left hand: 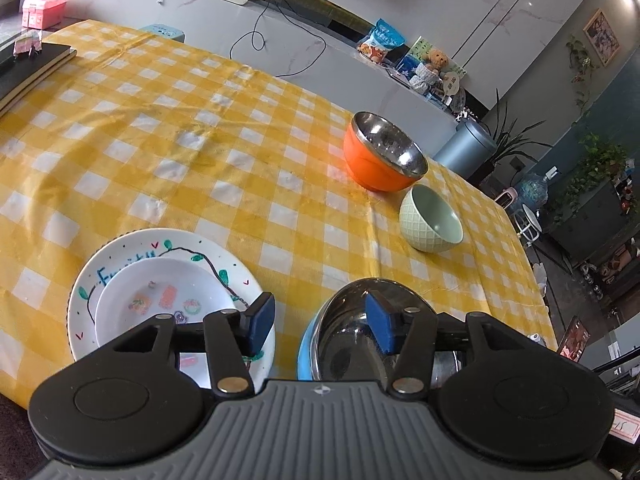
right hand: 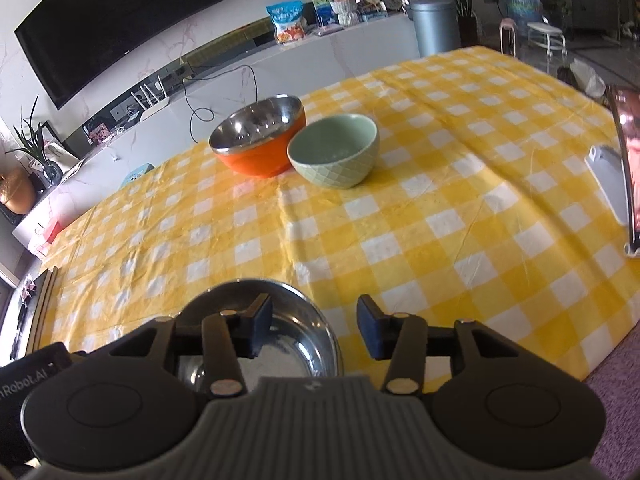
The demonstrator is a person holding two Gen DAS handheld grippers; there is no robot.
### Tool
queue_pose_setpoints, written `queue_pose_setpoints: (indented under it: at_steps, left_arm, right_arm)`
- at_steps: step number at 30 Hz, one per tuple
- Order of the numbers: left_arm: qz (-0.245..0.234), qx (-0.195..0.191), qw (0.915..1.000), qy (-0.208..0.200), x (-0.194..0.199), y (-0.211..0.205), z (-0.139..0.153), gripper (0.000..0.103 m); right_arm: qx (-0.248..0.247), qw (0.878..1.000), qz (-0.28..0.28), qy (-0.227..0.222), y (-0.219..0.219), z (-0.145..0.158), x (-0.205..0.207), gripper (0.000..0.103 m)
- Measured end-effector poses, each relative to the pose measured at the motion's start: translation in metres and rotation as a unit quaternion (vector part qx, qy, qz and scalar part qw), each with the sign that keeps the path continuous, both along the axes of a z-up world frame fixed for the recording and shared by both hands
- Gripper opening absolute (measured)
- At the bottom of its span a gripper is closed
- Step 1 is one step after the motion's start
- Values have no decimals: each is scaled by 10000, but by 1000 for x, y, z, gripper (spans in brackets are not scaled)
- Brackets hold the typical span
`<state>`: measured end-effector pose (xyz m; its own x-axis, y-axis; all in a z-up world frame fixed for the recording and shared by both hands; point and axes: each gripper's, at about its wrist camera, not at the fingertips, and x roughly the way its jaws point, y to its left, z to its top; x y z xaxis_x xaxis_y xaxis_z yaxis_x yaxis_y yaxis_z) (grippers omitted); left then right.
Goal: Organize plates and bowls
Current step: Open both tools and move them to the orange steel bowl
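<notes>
A small white plate [left hand: 160, 300] lies on a larger painted white plate [left hand: 132, 256] at the near left of the yellow checked table. A blue bowl with a steel inside [left hand: 352, 320] stands beside them; it also shows in the right wrist view [right hand: 296, 344]. An orange steel-lined bowl [left hand: 380, 156] [right hand: 260, 136] and a pale green bowl [left hand: 432, 216] [right hand: 334, 150] stand farther back, touching or nearly so. My left gripper [left hand: 320, 326] is open, one finger over the plates, one over the blue bowl. My right gripper [right hand: 314, 324] is open above the blue bowl's right rim.
Dark books [left hand: 28, 68] lie at the table's far left corner. A phone on a stand [right hand: 628, 168] and a grey flat object [right hand: 608, 184] sit at the table's right edge. A counter with clutter runs behind the table.
</notes>
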<state>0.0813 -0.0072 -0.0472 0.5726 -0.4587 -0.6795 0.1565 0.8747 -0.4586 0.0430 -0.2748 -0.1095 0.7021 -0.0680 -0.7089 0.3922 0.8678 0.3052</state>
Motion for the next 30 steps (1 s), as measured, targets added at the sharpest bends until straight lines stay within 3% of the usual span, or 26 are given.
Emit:
queue_pose_setpoints:
  at_steps: [13,23,30]
  left_arm:
    - [-207,180,9986,-444,45,-6,40,60]
    - [-426,339,9974,-473,96,-32,52,60]
    - [-506,159,9980,-339,143,-53,48,60]
  right_arm:
    - [-345,9990,16,-289,-12,29,32,56]
    - [-441,9983,238,-308,-23,39,79,56]
    - [-646,9971,204,-352,-43,45,120,56]
